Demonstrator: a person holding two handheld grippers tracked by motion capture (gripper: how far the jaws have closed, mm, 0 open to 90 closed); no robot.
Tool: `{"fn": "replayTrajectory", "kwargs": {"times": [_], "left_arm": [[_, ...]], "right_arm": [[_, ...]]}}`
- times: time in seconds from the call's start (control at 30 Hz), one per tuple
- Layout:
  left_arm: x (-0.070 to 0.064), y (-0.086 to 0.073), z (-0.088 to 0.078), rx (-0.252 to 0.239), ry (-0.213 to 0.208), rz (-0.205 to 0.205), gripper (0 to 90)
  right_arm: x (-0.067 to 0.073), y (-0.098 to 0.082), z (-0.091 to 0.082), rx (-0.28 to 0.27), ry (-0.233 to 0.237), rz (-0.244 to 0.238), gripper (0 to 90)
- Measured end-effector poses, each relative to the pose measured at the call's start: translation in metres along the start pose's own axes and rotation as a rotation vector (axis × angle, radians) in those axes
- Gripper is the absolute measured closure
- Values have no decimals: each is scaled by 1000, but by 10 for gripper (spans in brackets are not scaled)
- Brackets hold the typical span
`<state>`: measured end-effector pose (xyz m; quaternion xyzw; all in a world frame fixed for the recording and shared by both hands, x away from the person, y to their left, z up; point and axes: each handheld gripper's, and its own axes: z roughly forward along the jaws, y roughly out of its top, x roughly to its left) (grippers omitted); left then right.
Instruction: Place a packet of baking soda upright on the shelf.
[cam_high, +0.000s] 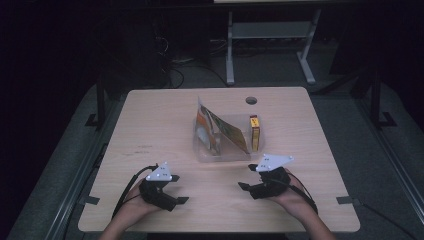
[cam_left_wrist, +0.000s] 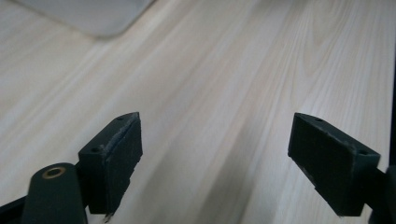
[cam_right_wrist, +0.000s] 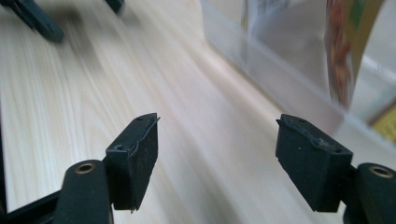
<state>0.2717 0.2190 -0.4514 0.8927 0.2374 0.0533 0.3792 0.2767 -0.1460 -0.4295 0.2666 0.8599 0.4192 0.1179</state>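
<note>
A clear plastic container (cam_high: 216, 156) stands at the middle of the wooden table (cam_high: 160, 120). Colourful snack packets (cam_high: 225, 131) lean inside it, and a yellow box (cam_high: 255, 132) stands at its right end. My left gripper (cam_high: 178, 189) rests near the front left of the table, open, with bare wood between its jaws (cam_left_wrist: 217, 119). My right gripper (cam_high: 247, 177) sits just in front of the container's right corner, open and holding nothing (cam_right_wrist: 218, 119). In the right gripper view the container wall (cam_right_wrist: 261, 56), a packet (cam_right_wrist: 343, 56) and the yellow box (cam_right_wrist: 386, 123) lie close ahead on the right.
A round cable hole (cam_high: 251, 100) sits near the table's far edge. Behind the table stands a white desk frame (cam_high: 230, 50) on dark floor. The container's corner (cam_left_wrist: 93, 16) shows at the top left of the left gripper view. The left gripper (cam_right_wrist: 42, 21) appears blurred in the right gripper view.
</note>
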Motion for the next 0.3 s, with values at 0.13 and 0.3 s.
{"fn": "replayTrajectory", "kwargs": {"times": [0.13, 0.3], "left_arm": [[-6, -5, -6, 8, 35, 3, 163], [1, -4, -11, -1, 26, 14, 163]], "right_arm": [[-1, -16, -5, 52, 15, -15, 289], [-1, -20, -9, 44, 28, -15, 271]]}}
